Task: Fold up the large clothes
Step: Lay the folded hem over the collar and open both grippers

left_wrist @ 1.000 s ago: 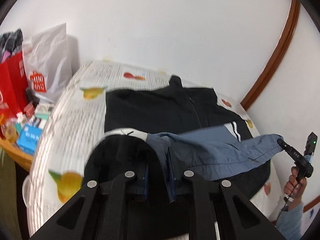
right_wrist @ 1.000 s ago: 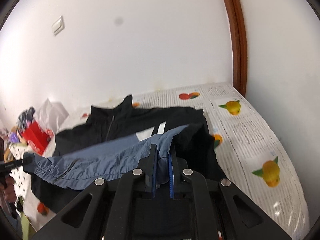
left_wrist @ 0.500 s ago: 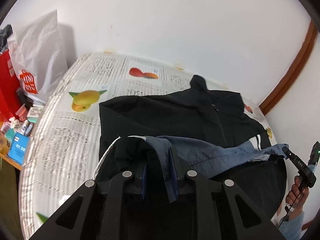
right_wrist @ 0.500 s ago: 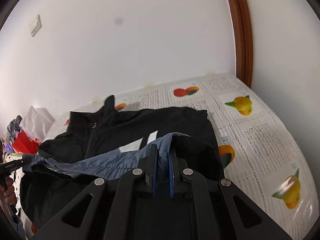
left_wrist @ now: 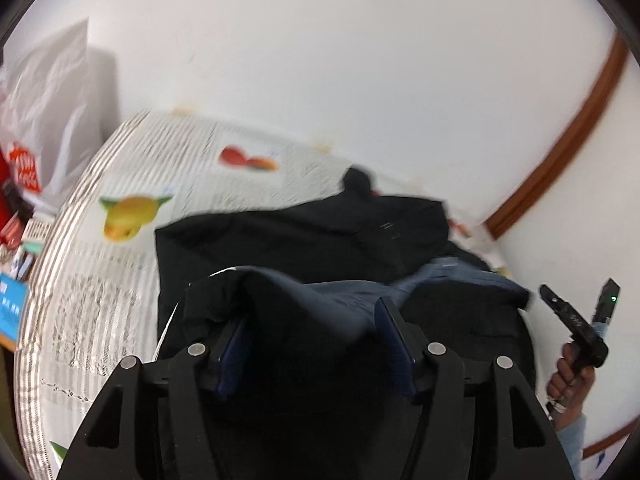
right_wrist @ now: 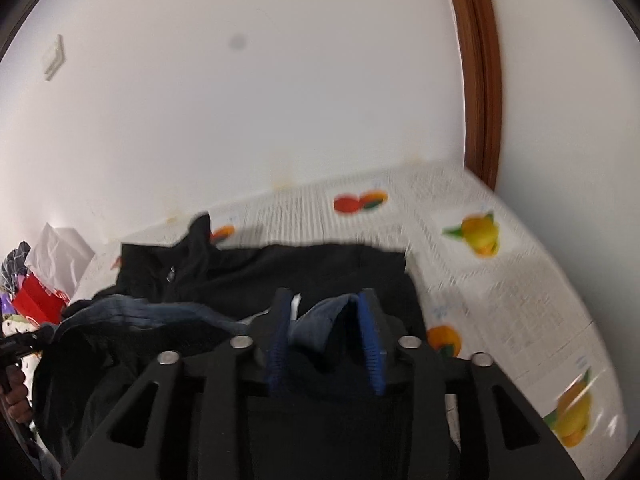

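our left gripper (left_wrist: 316, 320) and right gripper (right_wrist: 326, 316) are both opening, jaws apart, the blue hem of the black jacket (left_wrist: 300, 236) loose between them, folded over on the fruit-print table (left_wrist: 100, 280). only the left view shows our right hand (left_wrist: 572, 372); only the right shows the wall switch (right_wrist: 54, 58).

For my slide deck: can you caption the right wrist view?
Right gripper opening its fingers around the blue hem of a black jacket on a fruit-print table.
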Action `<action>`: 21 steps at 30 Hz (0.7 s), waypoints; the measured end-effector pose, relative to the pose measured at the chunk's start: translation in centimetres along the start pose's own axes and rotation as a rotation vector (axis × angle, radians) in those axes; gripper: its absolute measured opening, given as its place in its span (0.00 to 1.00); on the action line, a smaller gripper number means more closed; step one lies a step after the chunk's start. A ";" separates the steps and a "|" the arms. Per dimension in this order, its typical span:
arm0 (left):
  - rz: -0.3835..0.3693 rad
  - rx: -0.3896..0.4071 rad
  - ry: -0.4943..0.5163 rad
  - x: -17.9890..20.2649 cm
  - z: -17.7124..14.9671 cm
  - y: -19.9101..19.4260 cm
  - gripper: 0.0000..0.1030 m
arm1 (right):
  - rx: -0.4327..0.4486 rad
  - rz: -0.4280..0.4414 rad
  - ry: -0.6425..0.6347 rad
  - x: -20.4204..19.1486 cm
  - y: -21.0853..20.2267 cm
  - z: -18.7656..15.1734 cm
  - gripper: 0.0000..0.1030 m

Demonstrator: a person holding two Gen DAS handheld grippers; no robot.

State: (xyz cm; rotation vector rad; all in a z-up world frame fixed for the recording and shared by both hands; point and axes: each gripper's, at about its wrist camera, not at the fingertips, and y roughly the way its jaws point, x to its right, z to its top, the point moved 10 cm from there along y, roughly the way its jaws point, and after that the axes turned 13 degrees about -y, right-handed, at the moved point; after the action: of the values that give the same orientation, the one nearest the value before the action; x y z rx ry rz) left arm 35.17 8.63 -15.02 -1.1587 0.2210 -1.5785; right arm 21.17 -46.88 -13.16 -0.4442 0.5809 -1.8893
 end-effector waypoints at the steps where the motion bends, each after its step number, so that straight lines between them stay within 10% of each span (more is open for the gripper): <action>1: -0.013 0.015 0.014 0.5 0.0 -0.7 0.61 | 0.018 0.008 -0.012 -0.3 -0.7 0.4 0.39; 6: 0.057 0.112 0.104 0.9 0.1 -2.3 0.67 | 0.028 0.049 -0.108 -3.0 -1.9 0.8 0.40; 21: 0.396 0.065 0.212 -4.9 0.3 7.7 0.68 | -0.215 -0.076 -0.344 -3.8 11.0 -2.2 0.36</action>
State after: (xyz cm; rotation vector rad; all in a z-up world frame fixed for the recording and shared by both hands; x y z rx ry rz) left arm 39.90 9.97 -22.70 -0.8347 0.5034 -1.3416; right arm 29.59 -46.43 -21.46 -0.9215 0.5423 -1.7742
